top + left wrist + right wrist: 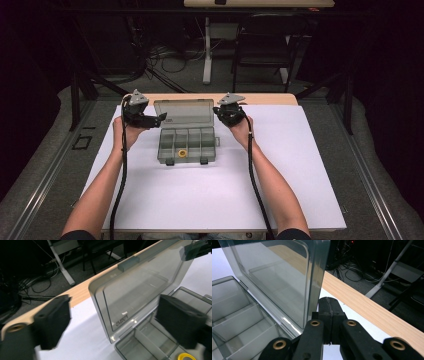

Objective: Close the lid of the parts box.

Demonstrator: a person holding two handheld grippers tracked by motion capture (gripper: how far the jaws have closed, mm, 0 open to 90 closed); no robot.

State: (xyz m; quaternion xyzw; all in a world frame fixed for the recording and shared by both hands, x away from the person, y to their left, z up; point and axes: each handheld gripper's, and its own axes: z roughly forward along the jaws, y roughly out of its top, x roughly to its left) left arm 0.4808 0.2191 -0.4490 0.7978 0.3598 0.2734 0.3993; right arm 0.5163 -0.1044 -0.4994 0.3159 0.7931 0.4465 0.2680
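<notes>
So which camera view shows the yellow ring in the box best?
The high view: the yellow ring lies whole in a front compartment of the open box. The left gripper view cuts the ring at the bottom edge. The right gripper view shows other compartments.

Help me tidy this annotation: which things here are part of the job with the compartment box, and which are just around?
In the job: compartment box, its open lid, yellow ring, left gripper, right gripper.

Just around: white table sheet, chair, floor cables.
</notes>
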